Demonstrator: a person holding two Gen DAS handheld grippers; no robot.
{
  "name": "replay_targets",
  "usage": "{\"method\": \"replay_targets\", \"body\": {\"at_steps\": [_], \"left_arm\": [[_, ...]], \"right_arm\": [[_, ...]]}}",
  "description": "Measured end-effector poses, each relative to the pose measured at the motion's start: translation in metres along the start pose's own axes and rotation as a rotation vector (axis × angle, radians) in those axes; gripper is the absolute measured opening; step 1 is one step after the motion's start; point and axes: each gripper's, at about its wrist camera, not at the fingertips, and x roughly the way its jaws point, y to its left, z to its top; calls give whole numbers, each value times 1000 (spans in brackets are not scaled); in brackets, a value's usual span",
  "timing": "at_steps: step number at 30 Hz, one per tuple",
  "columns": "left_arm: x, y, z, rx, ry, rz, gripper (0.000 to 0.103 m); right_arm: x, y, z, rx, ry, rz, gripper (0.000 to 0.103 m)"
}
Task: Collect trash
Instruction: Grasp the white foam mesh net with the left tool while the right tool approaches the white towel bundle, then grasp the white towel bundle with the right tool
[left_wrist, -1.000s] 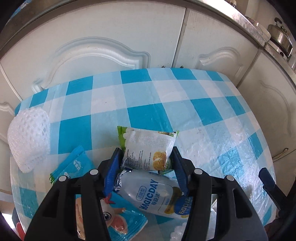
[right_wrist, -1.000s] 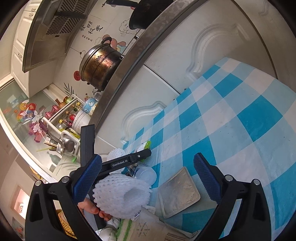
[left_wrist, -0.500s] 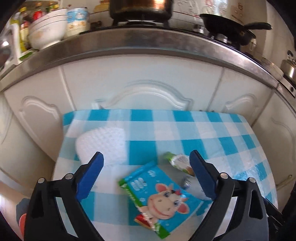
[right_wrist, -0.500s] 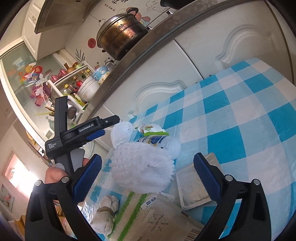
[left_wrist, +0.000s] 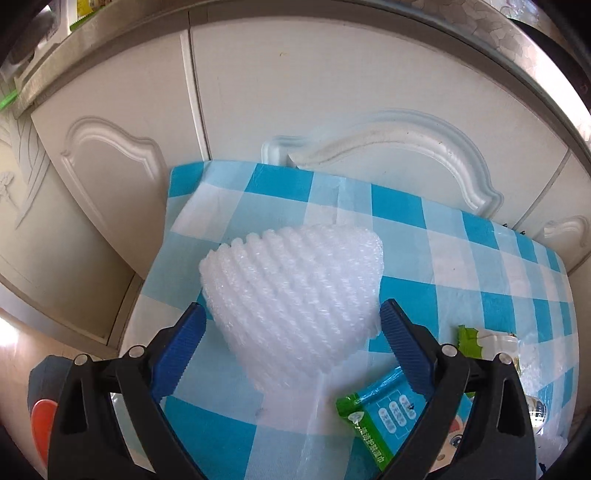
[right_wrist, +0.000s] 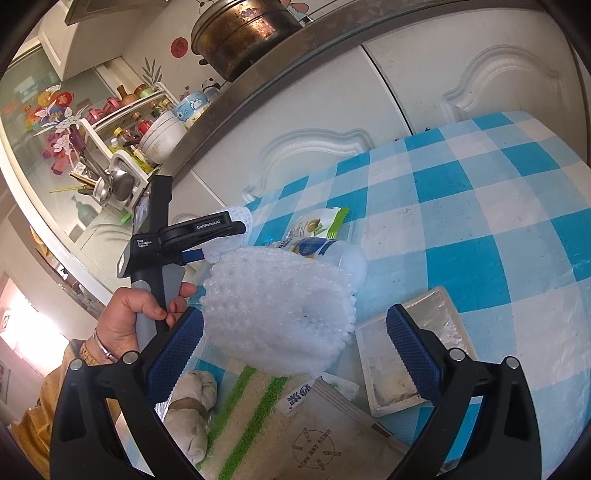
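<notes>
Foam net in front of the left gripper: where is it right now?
In the left wrist view the foam net lies on the checked tablecloth near its cabinet-side corner, between the open left gripper fingers, with a green-edged wrapper just right of it.

Table: we see a blue-and-white checked tablecloth (left_wrist: 461, 266).
On it: foam net (left_wrist: 295, 295), milk bottle (right_wrist: 325, 251), snack wrapper (right_wrist: 314, 225), foil tray (right_wrist: 413, 354), green-edged packet (left_wrist: 384, 417).

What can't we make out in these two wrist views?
- Left wrist: the blue wrapper is partly hidden by the left gripper finger.
- Right wrist: the foam net covers part of the bottle.
- Right wrist: the paper bag is cut off at the bottom edge.
</notes>
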Motion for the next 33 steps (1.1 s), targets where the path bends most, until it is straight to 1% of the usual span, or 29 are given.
{"method": "replay_targets", "body": {"at_steps": [1,2,4,5,8,12,16,18,20,23,25,26,28,30,31,32,33], "left_arm": [[3,1,-1,-6,3,-2,92],[4,2,-2,-10,1,4,73],[3,1,-5,-3,-11,33,51],[3,1,-6,4,-12,35,42],[-4,2,-9,5,-21,16,31],[-22,5,-19,20,-52,4,28],[-51,7,-41,48,-83,-20,28],[-66,10,-55,63,-100,-31,28],[-80,15,-70,63,-110,-50,28],[-103,24,-95,62,-131,-75,28],[-117,33,-113,61,-129,-94,28],[-122,36,-121,60,-127,-99,28],[-130,47,-137,44,-121,-113,28],[-141,61,-154,17,-115,-133,28],[-145,66,-162,11,-113,-133,28],[-148,71,-168,6,-110,-136,28],[-150,77,-173,-3,-105,-140,28]], "right_arm": [[0,0,0,2,1,1,98],[0,0,0,3,0,2,98],[-1,-2,0,14,-5,17,98],[-2,-3,0,21,-7,23,98],[-3,-5,1,31,-9,35,98],[-9,0,1,14,-10,31,98],[-20,8,-2,-15,-17,29,98],[-27,13,-4,-32,-21,41,98],[-33,22,-9,-62,-19,74,98],[-35,45,-20,-147,11,113,98],[-34,65,-31,-217,42,127,97],[-32,75,-38,-258,58,125,96],[-27,96,-54,-356,93,81,95],[-19,109,-67,-412,127,44,82],[-15,113,-72,-419,142,33,68],[-10,115,-75,-418,156,16,64],[-7,117,-79,-424,165,1,64]]}}
